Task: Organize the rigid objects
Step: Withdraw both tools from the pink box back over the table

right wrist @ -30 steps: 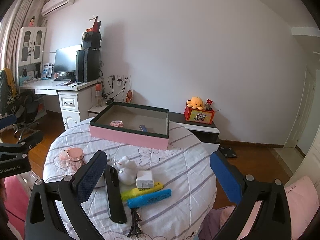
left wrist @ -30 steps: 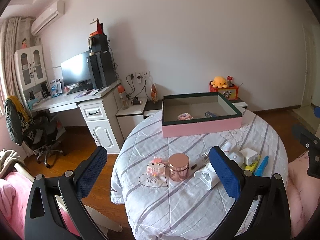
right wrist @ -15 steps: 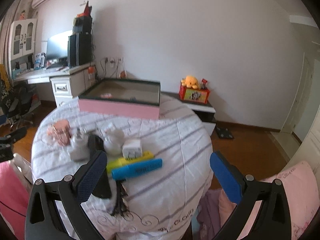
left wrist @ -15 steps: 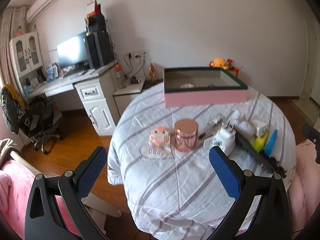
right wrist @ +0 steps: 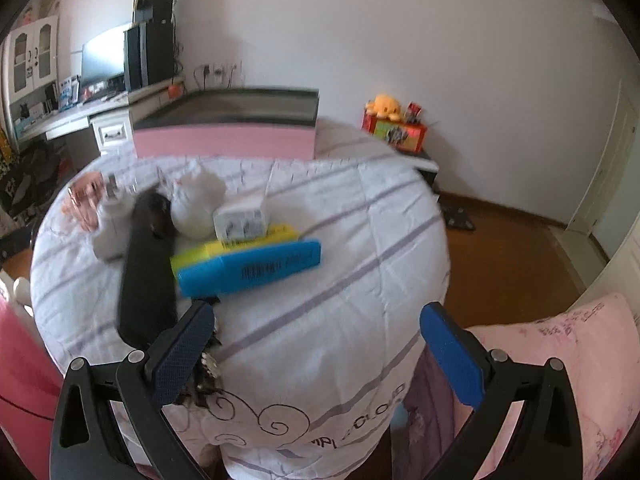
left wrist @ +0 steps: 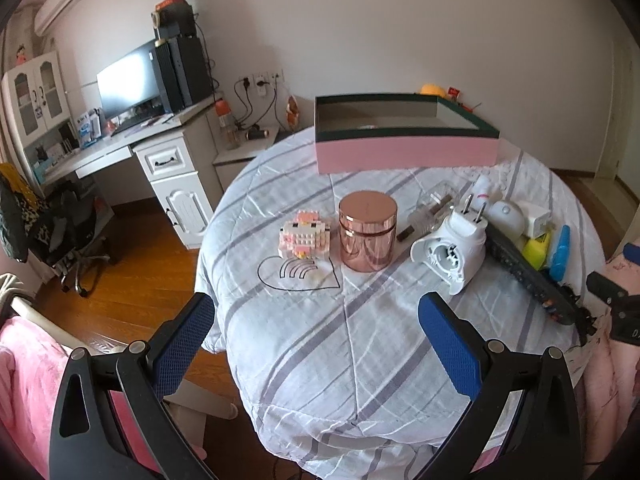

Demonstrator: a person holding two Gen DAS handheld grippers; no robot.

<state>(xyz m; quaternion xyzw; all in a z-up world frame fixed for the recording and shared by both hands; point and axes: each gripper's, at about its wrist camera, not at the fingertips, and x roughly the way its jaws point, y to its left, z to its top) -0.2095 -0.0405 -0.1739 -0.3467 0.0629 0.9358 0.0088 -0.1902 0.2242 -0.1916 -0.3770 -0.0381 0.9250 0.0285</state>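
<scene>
**Both tools spread wide above a cluttered round counter**

The left tool hangs with its blue pads far apart and nothing between them, over the striped cloth of the counter. Straight ahead of it stands a copper-coloured jar, with a pink-and-white brick figure just to the jar's left on a printed heart outline. Ahead and to the right lies a white plug adapter, prongs up, and beyond that a black remote. Farther ahead sits the pink box with a dark rim, open at the top.

The right tool is likewise spread wide and empty. Just ahead of its left finger lie a blue highlighter carrying a barcode and, touching it, a yellow highlighter with print too blurred to read. A white charger cube rests against the yellow one. The remote lies ahead-left. Below the tool, the cloth's edge bears lettering that ends in "CLOUD"; the earlier letters are unclear.
</scene>
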